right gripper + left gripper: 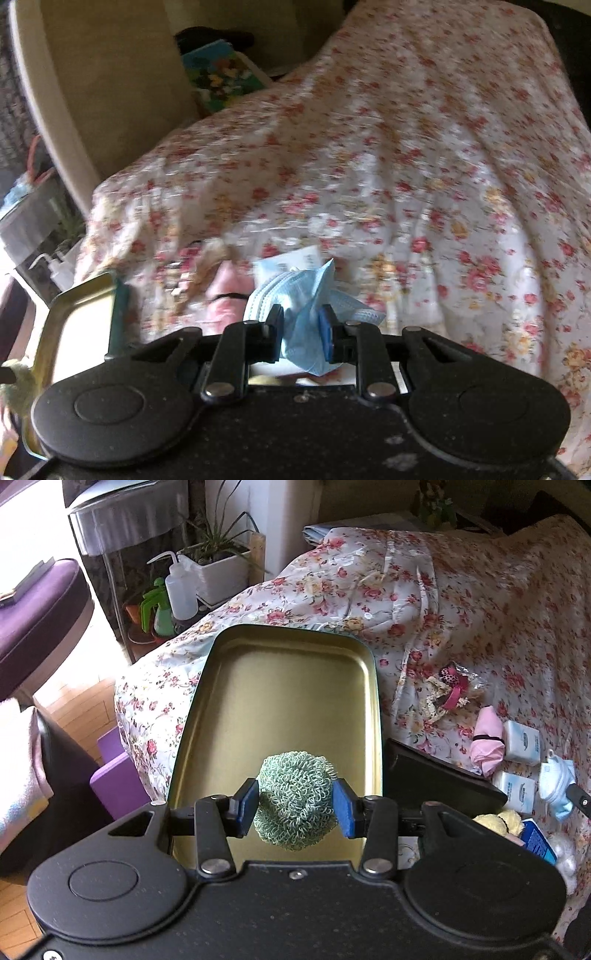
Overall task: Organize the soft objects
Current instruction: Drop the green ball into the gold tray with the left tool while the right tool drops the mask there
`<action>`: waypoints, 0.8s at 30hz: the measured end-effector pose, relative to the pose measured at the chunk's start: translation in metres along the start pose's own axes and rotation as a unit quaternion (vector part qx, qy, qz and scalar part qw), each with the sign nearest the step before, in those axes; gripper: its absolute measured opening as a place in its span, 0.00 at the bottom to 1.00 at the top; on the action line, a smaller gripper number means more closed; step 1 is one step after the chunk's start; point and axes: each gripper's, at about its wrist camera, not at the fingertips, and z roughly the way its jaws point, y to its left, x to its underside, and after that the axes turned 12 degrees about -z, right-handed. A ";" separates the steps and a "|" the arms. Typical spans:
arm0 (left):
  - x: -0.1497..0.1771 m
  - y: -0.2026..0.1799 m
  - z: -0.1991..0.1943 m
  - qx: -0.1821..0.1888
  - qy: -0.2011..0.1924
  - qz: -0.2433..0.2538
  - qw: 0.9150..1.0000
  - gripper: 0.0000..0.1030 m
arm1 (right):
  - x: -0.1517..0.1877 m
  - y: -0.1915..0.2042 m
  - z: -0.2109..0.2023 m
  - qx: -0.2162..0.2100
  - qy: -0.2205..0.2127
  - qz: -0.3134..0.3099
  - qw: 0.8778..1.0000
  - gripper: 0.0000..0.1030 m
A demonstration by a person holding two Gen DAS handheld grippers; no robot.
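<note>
Bare tin tray [280, 686] beyond scrubber [295, 801]

The right wrist view is smeared: the flowered bedspread [369, 166] shows only blotches. Behind the blue face mask [306, 325], a pink bundle [229, 291] and a white packet [295, 258] are partly hidden. Left of the mask, the gold tin [85, 317] is half covered by the tool's black body.
</note>
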 end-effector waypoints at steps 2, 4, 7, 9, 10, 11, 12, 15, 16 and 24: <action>0.000 0.002 -0.001 0.000 0.000 0.000 1.000 0.43 | -0.004 0.020 -0.005 -0.020 -0.001 -0.009 1.000 0.20; 0.000 0.003 -0.001 -0.001 0.000 0.001 1.000 0.43 | -0.011 0.043 -0.007 -0.043 -0.002 -0.023 0.999 0.20; -0.002 0.009 0.001 -0.005 0.006 -0.006 1.000 0.43 | -0.024 0.082 -0.006 -0.079 0.002 -0.042 0.996 0.20; -0.004 0.015 0.004 -0.007 0.013 -0.017 1.000 0.43 | -0.034 0.112 -0.001 -0.100 0.010 -0.056 0.993 0.20; -0.005 0.019 0.005 -0.008 0.016 -0.022 1.000 0.43 | -0.039 0.127 0.002 -0.111 0.014 -0.064 0.992 0.20; -0.006 0.021 0.006 -0.009 0.017 -0.026 0.999 0.43 | -0.045 0.143 0.005 -0.122 0.017 -0.074 0.990 0.20; -0.007 0.025 0.006 -0.011 0.017 -0.031 0.999 0.43 | -0.050 0.156 0.008 -0.129 0.021 -0.082 0.988 0.20; -0.010 0.031 0.006 -0.015 0.013 -0.037 0.999 0.43 | -0.066 0.197 0.018 -0.151 0.032 -0.098 0.983 0.21; -0.011 0.033 0.006 -0.015 0.013 -0.040 0.999 0.44 | -0.072 0.207 0.022 -0.160 0.037 -0.101 0.981 0.23; -0.015 0.041 0.004 -0.011 0.004 -0.059 0.998 0.62 | -0.095 0.253 0.036 -0.183 0.051 -0.099 0.977 0.80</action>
